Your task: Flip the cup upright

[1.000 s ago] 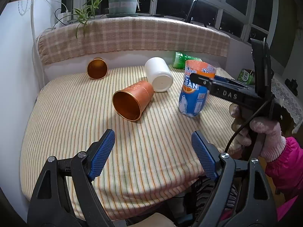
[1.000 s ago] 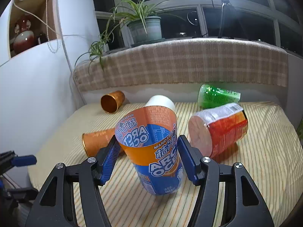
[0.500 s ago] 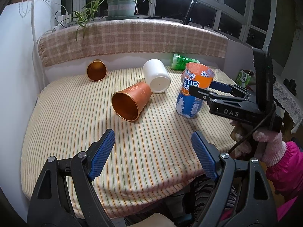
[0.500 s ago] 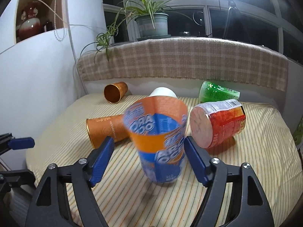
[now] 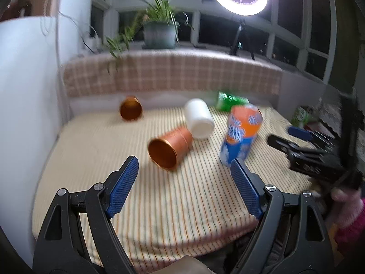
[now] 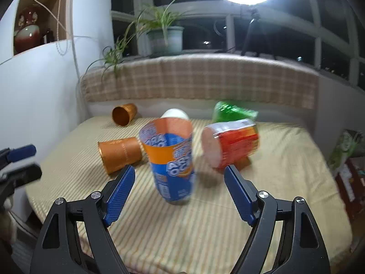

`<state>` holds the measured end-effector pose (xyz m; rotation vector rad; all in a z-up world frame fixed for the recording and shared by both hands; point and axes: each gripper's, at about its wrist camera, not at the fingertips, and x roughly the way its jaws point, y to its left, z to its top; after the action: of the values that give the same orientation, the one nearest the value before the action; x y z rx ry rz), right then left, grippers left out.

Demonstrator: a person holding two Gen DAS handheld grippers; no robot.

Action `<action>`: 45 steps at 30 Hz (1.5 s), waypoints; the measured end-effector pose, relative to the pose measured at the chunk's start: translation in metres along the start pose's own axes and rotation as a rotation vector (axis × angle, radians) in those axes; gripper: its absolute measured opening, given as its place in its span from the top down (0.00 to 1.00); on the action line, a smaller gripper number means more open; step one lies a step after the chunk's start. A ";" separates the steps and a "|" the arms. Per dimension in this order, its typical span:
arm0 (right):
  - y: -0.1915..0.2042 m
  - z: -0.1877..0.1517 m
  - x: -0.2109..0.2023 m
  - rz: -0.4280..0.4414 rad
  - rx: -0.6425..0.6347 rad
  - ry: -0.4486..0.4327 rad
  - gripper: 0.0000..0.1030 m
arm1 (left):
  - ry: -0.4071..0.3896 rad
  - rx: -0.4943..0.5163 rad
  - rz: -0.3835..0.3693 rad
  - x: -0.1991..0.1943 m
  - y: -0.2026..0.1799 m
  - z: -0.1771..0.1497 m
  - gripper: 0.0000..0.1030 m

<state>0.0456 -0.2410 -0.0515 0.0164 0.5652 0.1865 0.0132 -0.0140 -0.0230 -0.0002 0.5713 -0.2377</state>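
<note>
The blue and orange paper cup (image 6: 171, 159) stands upright on the striped table cloth (image 6: 205, 223), mouth up; it also shows in the left wrist view (image 5: 241, 134). My right gripper (image 6: 179, 194) is open and empty, drawn back just short of the cup, fingers apart from it. It shows at the right of the left wrist view (image 5: 282, 137). My left gripper (image 5: 186, 189) is open and empty near the table's front edge. A copper cup (image 5: 170, 151) lies on its side ahead of it.
Lying on their sides: a white cup (image 5: 199, 118), a second copper cup (image 5: 131, 110) at the back left, a green cup (image 6: 230, 111) and a red cup (image 6: 230, 146). A checked ledge (image 6: 200, 80) with a potted plant (image 6: 164, 38) backs the table. A white wall (image 5: 27, 91) stands at left.
My right gripper has opened, let go of the blue and orange cup and pulled back from it. The cup stays standing. My left gripper has tilted upward a little.
</note>
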 end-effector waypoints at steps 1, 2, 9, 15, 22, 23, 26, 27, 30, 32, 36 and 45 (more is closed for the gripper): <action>-0.001 0.000 -0.005 -0.018 0.005 -0.005 0.22 | -0.015 -0.002 0.007 -0.002 0.000 0.002 0.17; -0.002 0.001 -0.009 -0.028 0.010 -0.011 0.22 | -0.043 -0.007 0.019 -0.004 -0.001 0.005 0.17; -0.010 0.005 -0.041 -0.120 0.045 -0.083 0.22 | -0.174 -0.022 0.084 -0.017 -0.005 0.015 0.12; -0.018 0.006 -0.061 -0.175 0.084 -0.151 0.20 | -0.228 0.018 0.116 -0.022 -0.013 0.016 0.04; -0.025 0.005 -0.073 -0.210 0.101 -0.203 0.17 | -0.246 0.017 0.129 -0.022 -0.016 0.016 0.01; -0.025 0.005 -0.074 -0.216 0.097 -0.210 0.17 | -0.251 0.020 0.137 -0.022 -0.017 0.017 0.00; -0.027 0.004 -0.075 -0.230 0.090 -0.222 0.17 | -0.254 0.025 0.148 -0.022 -0.019 0.017 0.00; -0.028 0.004 -0.075 -0.233 0.092 -0.224 0.17 | -0.251 0.023 0.148 -0.022 -0.020 0.017 0.00; -0.031 0.003 -0.075 -0.232 0.111 -0.227 0.17 | -0.237 -0.007 0.141 -0.021 -0.016 0.018 0.00; -0.032 0.003 -0.075 -0.233 0.114 -0.228 0.17 | -0.236 -0.028 0.145 -0.021 -0.014 0.018 0.00; -0.032 0.001 -0.075 -0.240 0.111 -0.226 0.17 | -0.239 -0.039 0.155 -0.022 -0.010 0.019 0.00; -0.033 0.001 -0.072 -0.235 0.117 -0.217 0.17 | -0.238 -0.027 0.167 -0.022 -0.009 0.019 0.00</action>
<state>-0.0079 -0.2864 -0.0148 0.0827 0.3567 -0.0770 0.0035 -0.0191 0.0051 -0.0071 0.3347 -0.0656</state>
